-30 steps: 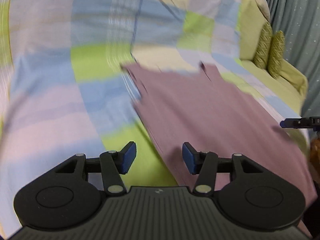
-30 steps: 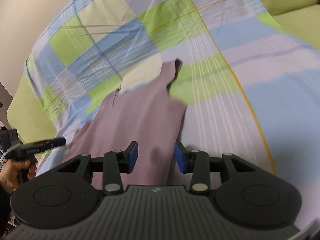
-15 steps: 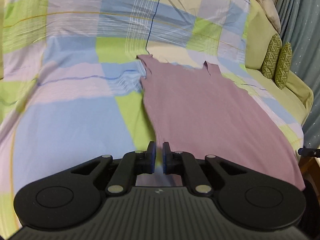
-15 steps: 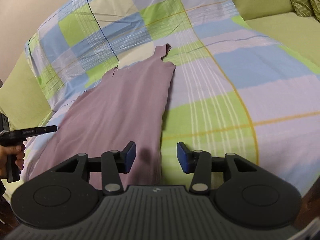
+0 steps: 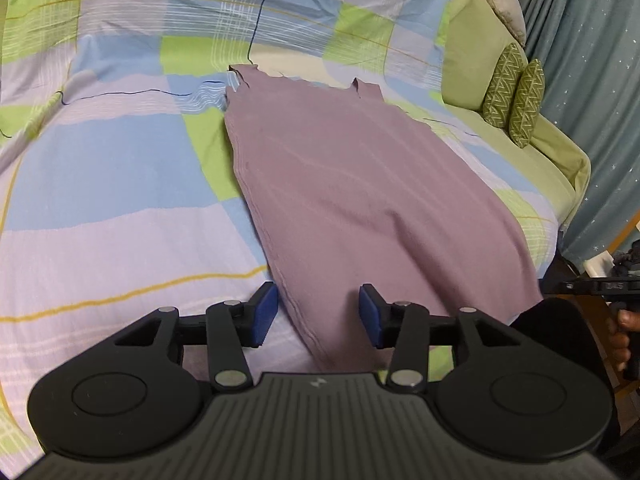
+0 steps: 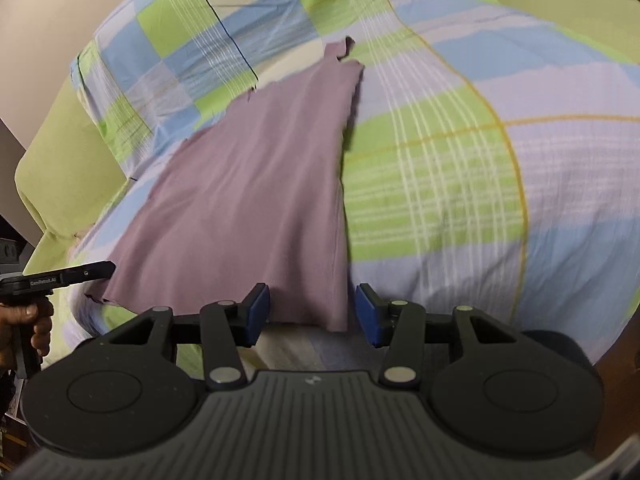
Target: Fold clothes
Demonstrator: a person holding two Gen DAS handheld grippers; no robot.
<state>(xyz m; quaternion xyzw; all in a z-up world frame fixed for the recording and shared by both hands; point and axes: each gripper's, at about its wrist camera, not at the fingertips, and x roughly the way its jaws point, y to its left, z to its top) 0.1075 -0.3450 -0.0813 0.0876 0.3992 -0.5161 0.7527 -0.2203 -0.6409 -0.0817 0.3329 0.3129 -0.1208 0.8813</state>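
A mauve sleeveless top (image 5: 352, 192) lies flat on the checked bedsheet (image 5: 112, 176), straps at the far end and hem at the near bed edge. My left gripper (image 5: 318, 314) is open, its blue pads either side of the hem's left corner. In the right wrist view the top (image 6: 248, 208) lies the same way. My right gripper (image 6: 312, 312) is open, with the hem's right corner between its pads. Whether either gripper touches the cloth I cannot tell.
The sheet also shows in the right wrist view (image 6: 460, 200). Two green patterned cushions (image 5: 514, 96) and a green pillow (image 5: 472, 52) lie at the far right. A teal curtain (image 5: 592, 80) hangs right of the bed. Each view shows the other gripper at its edge.
My left gripper was open, shut half a second ago, and is open again, now at the hem. My right gripper stayed open and drew back to the hem's right corner.
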